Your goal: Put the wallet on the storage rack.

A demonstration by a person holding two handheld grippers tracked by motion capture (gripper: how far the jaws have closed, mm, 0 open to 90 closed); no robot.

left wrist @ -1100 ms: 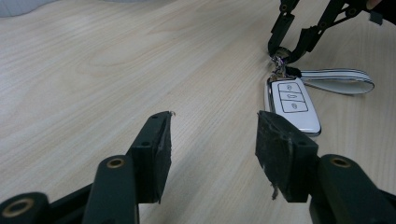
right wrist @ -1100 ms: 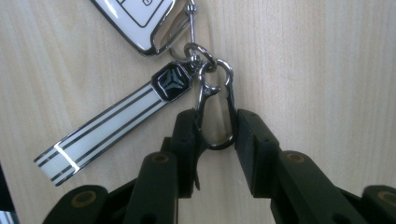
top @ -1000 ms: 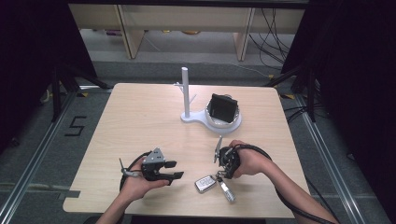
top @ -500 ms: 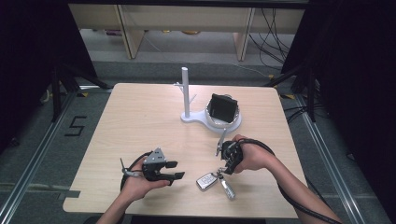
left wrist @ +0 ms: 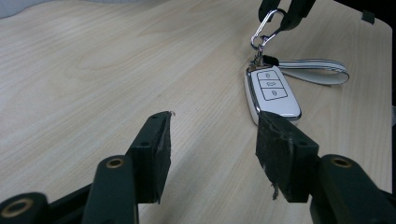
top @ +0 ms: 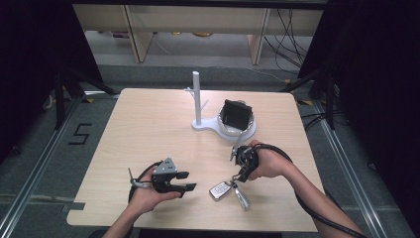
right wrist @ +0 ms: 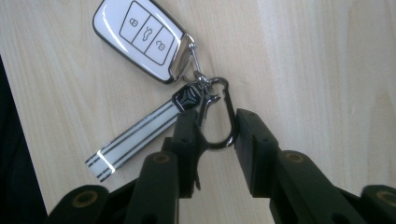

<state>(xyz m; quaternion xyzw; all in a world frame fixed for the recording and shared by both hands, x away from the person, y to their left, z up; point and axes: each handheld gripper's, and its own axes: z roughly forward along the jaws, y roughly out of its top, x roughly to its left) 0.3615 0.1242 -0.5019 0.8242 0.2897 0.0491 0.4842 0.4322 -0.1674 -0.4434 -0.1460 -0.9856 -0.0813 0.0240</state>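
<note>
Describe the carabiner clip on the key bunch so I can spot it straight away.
On the wooden table, near the front edge, lies a white car key fob. The dark carabiner clip hangs off its ring, between the right gripper jaws; unlike the striped strap beside it, it's a metal loop.

Right tool point(top: 241, 174) on key bunch point(top: 229, 191)

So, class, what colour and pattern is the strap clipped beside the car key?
The strap is white with dark lengthwise stripes, seen best in the right gripper view.
</note>
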